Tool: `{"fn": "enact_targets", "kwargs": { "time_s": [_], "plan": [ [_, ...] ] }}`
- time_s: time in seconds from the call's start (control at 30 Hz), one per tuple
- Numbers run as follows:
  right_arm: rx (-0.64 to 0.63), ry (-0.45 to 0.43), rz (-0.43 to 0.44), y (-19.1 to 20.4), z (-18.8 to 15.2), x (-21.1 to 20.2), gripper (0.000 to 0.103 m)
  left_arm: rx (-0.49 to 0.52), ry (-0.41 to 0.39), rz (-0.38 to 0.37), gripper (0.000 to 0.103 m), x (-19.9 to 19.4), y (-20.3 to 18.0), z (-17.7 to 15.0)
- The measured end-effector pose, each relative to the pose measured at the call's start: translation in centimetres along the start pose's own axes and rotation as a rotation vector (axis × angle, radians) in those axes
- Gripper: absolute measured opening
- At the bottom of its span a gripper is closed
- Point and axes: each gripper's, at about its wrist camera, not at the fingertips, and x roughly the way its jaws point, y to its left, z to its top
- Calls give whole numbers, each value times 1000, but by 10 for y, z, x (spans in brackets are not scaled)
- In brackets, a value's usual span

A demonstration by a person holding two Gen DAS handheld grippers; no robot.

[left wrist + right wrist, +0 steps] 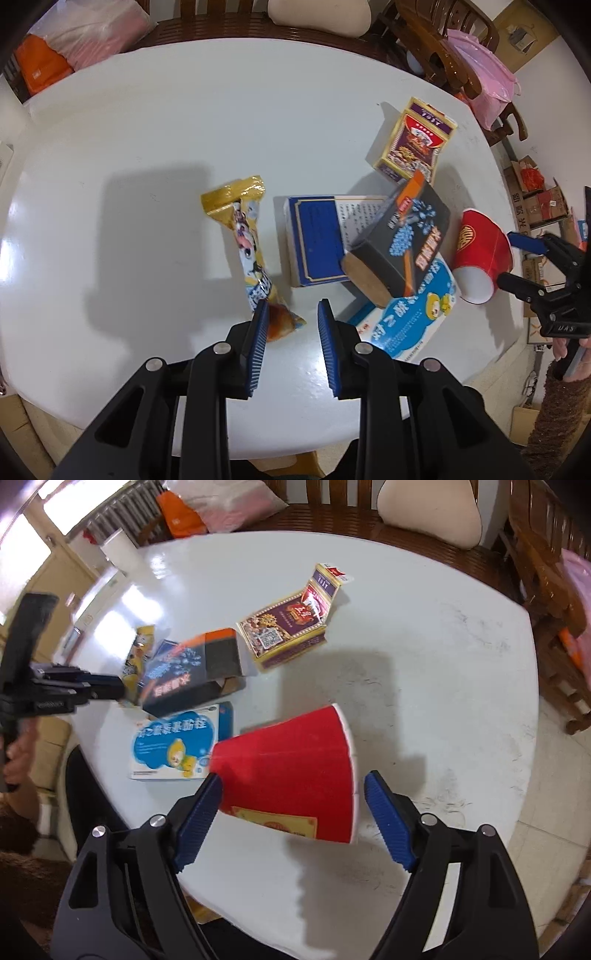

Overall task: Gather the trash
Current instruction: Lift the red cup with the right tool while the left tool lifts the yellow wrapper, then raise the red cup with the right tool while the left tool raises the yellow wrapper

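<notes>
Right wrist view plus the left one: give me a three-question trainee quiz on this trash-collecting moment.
1. True or false: the red paper cup stands upright on the white table.
2. Which lies between the fingers of the right hand-held gripper? A the cup, B the dark grey box, C the yellow snack wrapper.
3. Fill in: the dark grey box leans on the ____ box.

Key: 1 false, it lies on its side; 2 A; 3 blue.
</notes>
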Motion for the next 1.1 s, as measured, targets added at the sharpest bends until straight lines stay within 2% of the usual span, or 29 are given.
{"fn": "enact_targets", "kwargs": {
  "time_s": [0.17, 0.23, 0.37, 0.5, 0.8, 0.9, 1.1],
  "plan": [
    [-71, 20, -21, 24, -3, 6, 85, -2, 6, 14, 32, 3, 0, 5],
    [-93, 26, -67, 33, -4, 11, 85, -5, 14, 15, 34, 6, -1, 6],
    [-88, 22, -97, 34, -3, 15, 85, -10, 25, 20, 38, 13, 0, 9],
    [-86, 23, -123, 30, -5, 16, 85, -22, 53, 40, 48, 23, 5, 13],
    [-141, 41, -179, 38, -10, 24, 85, -12, 69, 76, 49, 32, 6, 20],
    [-151, 41, -203, 37, -11, 25, 89, -8, 75, 78, 51, 33, 4, 24],
    [-132, 58, -182, 26, -4, 23, 91, -1, 92, 79, 55, 37, -5, 32]
  ]
}}
